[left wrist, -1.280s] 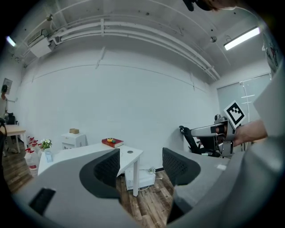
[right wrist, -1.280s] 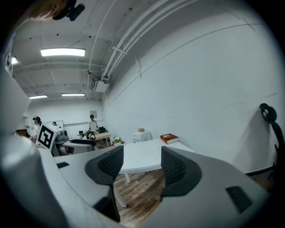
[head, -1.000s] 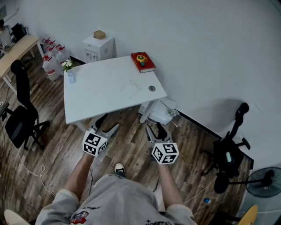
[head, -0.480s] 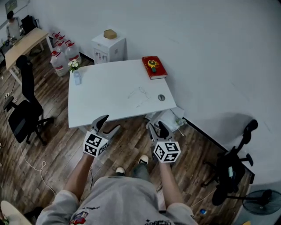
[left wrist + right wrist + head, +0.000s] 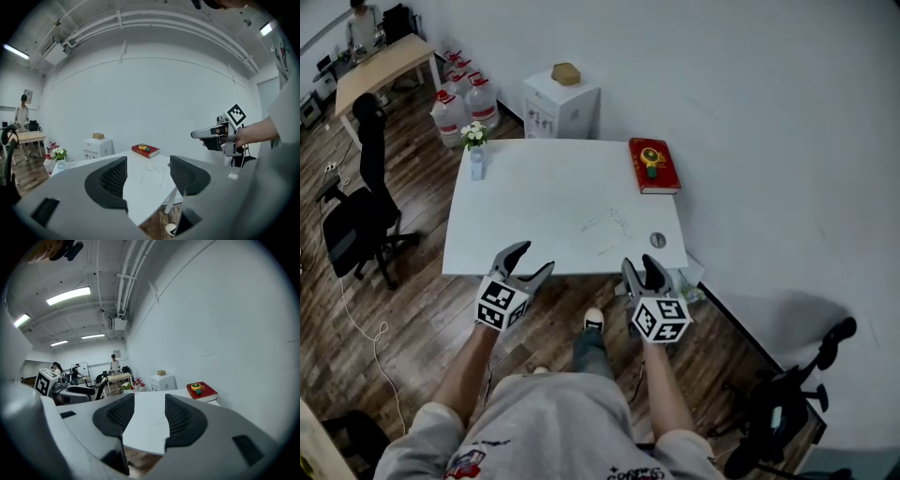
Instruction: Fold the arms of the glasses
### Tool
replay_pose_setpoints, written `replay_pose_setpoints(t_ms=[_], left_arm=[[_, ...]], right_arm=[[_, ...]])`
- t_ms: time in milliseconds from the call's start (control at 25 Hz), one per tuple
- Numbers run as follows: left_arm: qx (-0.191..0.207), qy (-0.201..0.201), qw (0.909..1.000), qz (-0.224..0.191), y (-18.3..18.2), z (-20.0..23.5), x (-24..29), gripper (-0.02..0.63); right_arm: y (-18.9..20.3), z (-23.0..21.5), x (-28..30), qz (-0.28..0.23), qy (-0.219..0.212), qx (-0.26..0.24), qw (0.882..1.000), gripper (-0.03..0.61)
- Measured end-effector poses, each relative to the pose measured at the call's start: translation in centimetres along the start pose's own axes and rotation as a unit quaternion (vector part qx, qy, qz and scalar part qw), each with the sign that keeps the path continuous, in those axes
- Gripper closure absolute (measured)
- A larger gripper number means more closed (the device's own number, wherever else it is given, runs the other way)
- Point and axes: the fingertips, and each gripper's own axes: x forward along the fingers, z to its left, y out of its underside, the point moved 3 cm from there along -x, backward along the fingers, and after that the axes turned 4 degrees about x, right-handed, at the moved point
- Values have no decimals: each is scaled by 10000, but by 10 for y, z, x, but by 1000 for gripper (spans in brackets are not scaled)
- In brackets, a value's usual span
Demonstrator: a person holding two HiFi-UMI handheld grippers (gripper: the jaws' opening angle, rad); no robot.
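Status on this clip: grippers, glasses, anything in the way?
Left gripper open, empty. Right gripper open, empty, jaws just been closing partway. Glasses lie on the table, arms unfolded. Nothing blocks them; red book sits apart.

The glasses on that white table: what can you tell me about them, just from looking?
The glasses are thin and wire-framed, with two round clear lenses. Both arms are unfolded and reach toward the table's near edge. They lie on the white table, right of its middle in the head view, with the red book beyond them. Only the tabletop touches them.
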Motion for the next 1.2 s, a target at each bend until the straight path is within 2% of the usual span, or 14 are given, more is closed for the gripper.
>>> replay_pose_setpoints(t_ms=[440, 640, 880, 1200], left_arm=[[-239, -737, 9968, 200, -25, 40, 113, 331], [-336, -1019, 9938, 303, -30, 57, 156, 331], [-542, -1323, 9892, 335, -26, 68, 200, 331], [-644, -1435, 9866, 426, -17, 87, 230, 331]], right_arm=[[-46, -99, 133, 482, -826, -191, 9952, 391], [-54, -131, 181, 706, -1137, -167, 9909, 393], [-49, -167, 225, 1011, -1449, -210, 9840, 391], [-23, -179, 269, 1593, -1710, -213, 9721, 402]])
